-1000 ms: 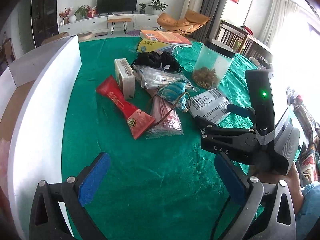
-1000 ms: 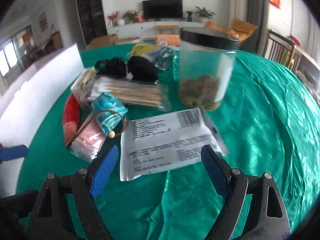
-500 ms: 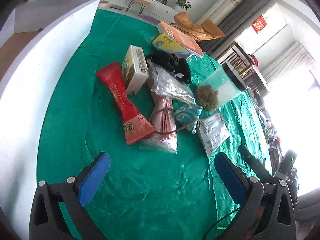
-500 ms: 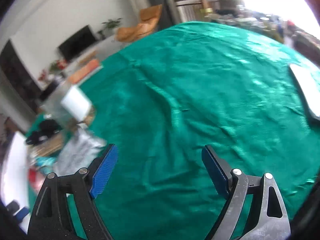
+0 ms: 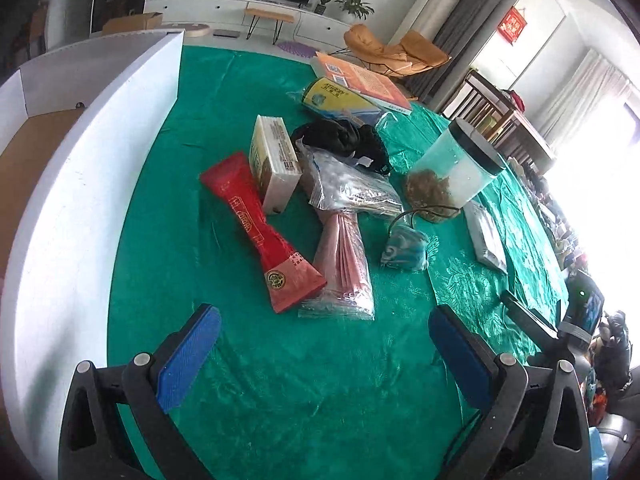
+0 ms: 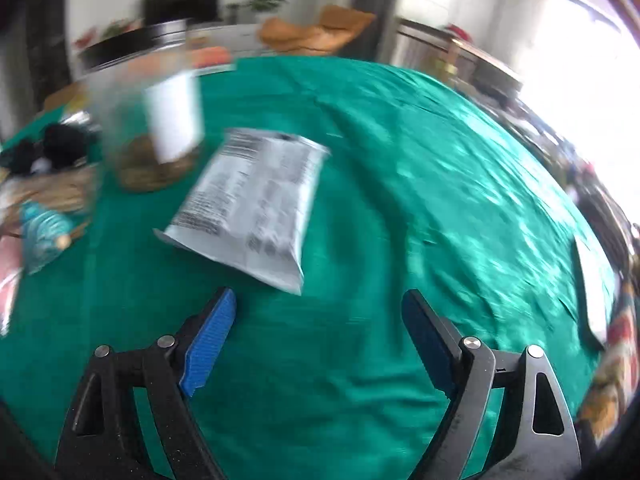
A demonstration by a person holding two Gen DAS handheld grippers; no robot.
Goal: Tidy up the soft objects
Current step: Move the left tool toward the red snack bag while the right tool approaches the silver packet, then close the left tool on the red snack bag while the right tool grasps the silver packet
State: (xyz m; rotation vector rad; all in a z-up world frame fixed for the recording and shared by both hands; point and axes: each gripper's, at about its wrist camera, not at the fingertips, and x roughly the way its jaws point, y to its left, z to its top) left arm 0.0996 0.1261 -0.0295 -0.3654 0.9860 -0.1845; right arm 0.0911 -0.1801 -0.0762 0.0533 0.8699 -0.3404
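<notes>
Both claws stood apart, empty: left claw [image 5: 320,344] short of the red packet [image 5: 262,228], right claw [image 6: 316,340] short of the grey pouch [image 6: 252,204] on the counter [image 6: 400,200]. Approaching low and level seemed wisest.

The green tablecloth [image 5: 280,380] is shiny, satin-like cloth with a woven pattern. The red packet [image 5: 260,232] looks like glossy foil, the clear bag [image 5: 348,184] crinkly plastic. The jar [image 5: 452,168] is see-through plastic with a black lid. The gripper pads [image 5: 188,360] are ribbed blue rubber.
</notes>
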